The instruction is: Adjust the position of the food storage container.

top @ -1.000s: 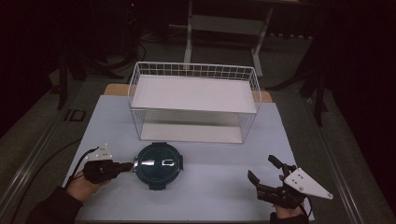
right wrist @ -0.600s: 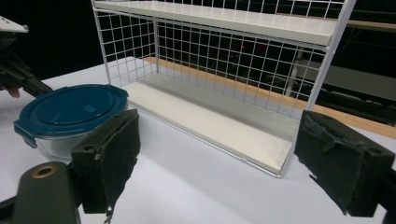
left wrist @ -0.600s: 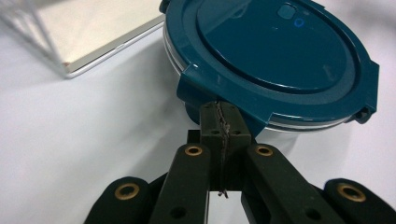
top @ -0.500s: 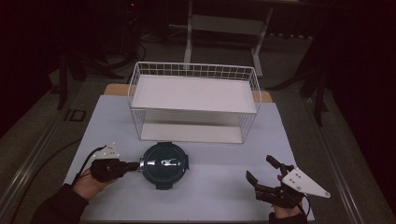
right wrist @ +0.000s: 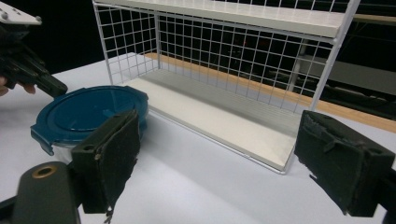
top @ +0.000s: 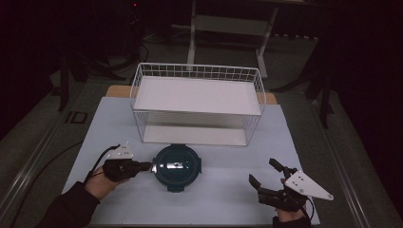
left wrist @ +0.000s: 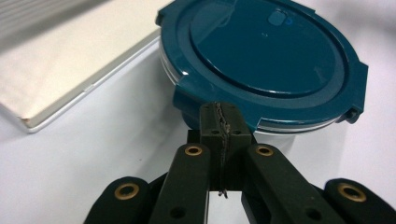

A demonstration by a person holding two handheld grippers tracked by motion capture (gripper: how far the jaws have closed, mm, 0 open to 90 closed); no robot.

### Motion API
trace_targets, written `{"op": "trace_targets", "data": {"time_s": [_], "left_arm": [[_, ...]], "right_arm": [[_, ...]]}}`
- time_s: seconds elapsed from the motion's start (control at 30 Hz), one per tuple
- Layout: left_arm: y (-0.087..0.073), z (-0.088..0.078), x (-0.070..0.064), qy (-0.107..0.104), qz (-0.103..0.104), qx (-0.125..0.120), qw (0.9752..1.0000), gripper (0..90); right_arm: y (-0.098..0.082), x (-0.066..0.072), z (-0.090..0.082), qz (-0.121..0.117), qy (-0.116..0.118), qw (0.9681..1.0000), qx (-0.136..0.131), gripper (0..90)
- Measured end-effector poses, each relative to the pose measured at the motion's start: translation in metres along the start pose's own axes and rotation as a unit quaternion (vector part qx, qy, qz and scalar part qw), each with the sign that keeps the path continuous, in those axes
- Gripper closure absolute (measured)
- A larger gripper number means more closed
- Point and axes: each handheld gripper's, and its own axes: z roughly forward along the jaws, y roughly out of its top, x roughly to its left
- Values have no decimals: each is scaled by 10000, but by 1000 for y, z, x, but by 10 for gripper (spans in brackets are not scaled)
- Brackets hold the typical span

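The container's clear body is mostly hidden under its teal lid, and its far rim is cut off in the left gripper view. It is round, so it has no long axis; it sits flat, lid up, on the worktop. The left gripper's fingers are pressed together, empty, tips against the lid's near tab. The right gripper's fingers stand wide apart, well away from the container, facing the wire shelf.

White wire rack blocks the upper centre of the high view; round teal-lidded container sits just in front of its lower shelf, narrow gap between. Bare tabletop at lower centre and along both rack sides gives passage.
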Motion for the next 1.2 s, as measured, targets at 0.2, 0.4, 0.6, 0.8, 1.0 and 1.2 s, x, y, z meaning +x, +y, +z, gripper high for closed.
{"op": "trace_targets", "data": {"time_s": [0.2,0.4,0.6,0.8,1.0,1.2], "left_arm": [[-3,7,1,-75,-59,59,9999,898],[0,8,4,-156,-173,87,9997,898],[4,16,1,-137,-201,25,9997,898],[13,26,-4,-189,-64,91,9998,898],[26,44,-14,-209,29,70,9998,898],[33,55,-19,-358,28,60,9993,898]], "right_arm": [[0,1,-1,-27,1,10000,1,139],[-1,1,1,2,17,10000,36,139],[-1,3,4,-18,44,10000,69,139],[-1,5,7,-21,64,9999,85,139],[-2,5,8,-51,58,9999,116,139],[-2,5,8,-55,57,9999,127,139]]}}
